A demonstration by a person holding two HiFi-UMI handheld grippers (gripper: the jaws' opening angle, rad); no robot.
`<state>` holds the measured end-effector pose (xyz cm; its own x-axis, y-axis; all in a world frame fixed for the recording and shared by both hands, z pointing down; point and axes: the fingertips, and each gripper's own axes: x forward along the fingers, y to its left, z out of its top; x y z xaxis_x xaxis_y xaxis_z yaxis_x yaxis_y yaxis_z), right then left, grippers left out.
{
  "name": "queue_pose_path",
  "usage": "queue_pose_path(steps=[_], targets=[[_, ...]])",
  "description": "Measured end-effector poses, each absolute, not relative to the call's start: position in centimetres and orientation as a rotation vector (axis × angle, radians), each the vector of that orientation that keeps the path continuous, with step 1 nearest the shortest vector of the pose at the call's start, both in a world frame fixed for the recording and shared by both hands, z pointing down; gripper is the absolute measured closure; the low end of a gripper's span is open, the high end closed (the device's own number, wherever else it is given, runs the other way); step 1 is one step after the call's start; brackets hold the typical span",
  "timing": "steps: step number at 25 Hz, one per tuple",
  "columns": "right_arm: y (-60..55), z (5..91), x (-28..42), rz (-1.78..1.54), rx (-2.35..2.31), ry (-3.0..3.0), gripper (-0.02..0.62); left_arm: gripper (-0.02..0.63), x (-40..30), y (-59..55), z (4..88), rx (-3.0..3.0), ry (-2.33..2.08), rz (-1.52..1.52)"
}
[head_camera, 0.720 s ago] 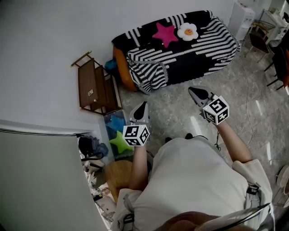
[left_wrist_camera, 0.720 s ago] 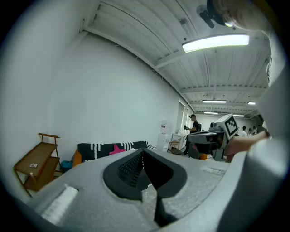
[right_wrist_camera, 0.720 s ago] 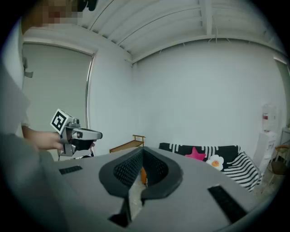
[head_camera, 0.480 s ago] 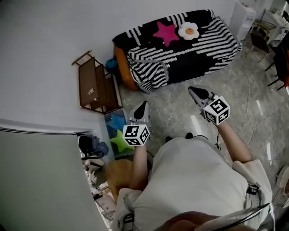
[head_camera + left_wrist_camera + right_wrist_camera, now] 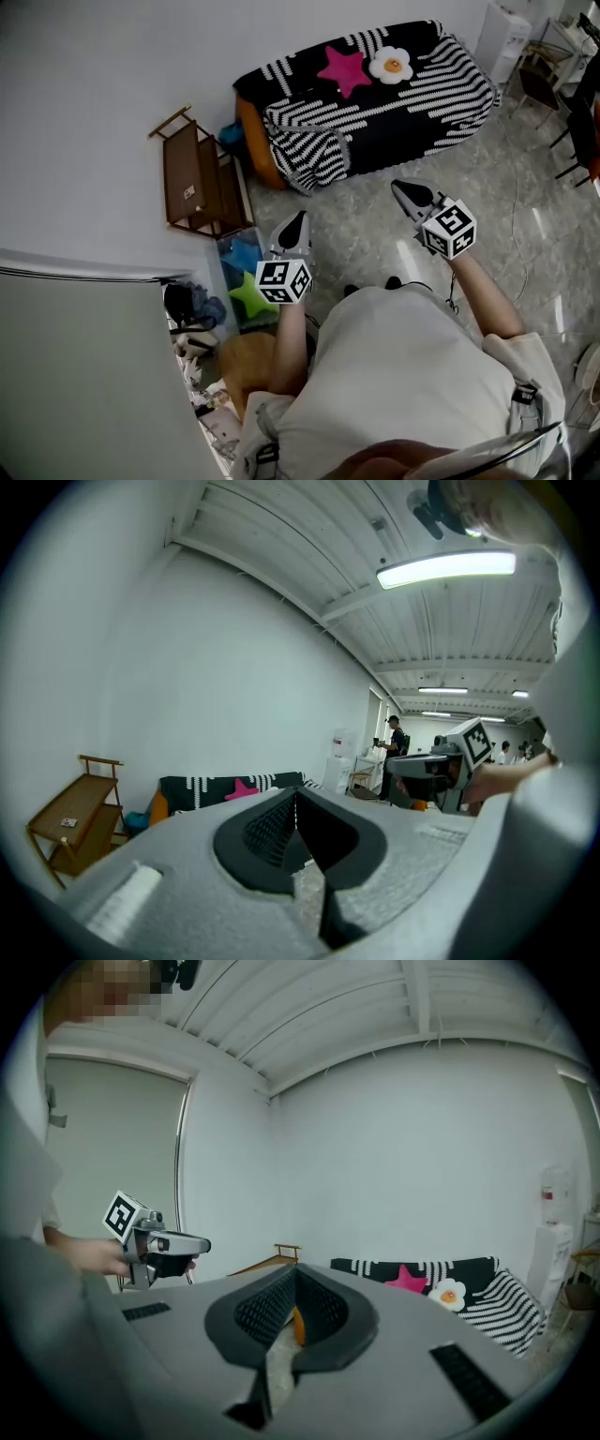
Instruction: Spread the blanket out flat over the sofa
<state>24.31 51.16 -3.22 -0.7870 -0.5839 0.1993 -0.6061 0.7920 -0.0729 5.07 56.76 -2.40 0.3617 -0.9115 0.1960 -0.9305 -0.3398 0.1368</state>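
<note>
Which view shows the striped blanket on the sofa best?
The head view: the blanket shows nearly whole from above, draped over the sofa. The right gripper view shows it side-on; the left gripper view only a far strip.

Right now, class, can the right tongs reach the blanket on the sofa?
Probably not: the right tongs hang over the floor, well short of the blanket. Nothing blocks the way; stepping closer should do.

Wooden rack (image 5: 195, 183) by wall (image 5: 94, 84); green star cushion (image 5: 246, 294) near; white dispenser (image 5: 502, 36) far corner.
</note>
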Motion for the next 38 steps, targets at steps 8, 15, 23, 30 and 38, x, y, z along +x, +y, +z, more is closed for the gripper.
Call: queue_pose_path(steps=[8,15,23,30,38], targets=[[51.6,-2.2,24.4,0.24,0.956,-2.78,0.594,0.588,4.8,57.0,-1.9,2.394,-1.63,0.124],[51.9,-1.7,23.7,0.249,0.958,-2.767,0.594,0.588,4.3,56.9,-1.5,2.394,-1.605,0.122],[52.5,-0.9,22.1,0.269,0.982,-2.746,0.594,0.586,2.4,57.1,-0.7,2.397,-1.605,0.139],[53.1,-0.4,19.9,0.285,1.012,-2.732,0.594,0.495,0.3,57.7,0.2,2.409,-1.56,0.147],[53.6,0.1,18.0,0.295,1.043,-2.703,0.594,0.43,-1.4,57.8,1.1,2.425,-1.493,0.152]])
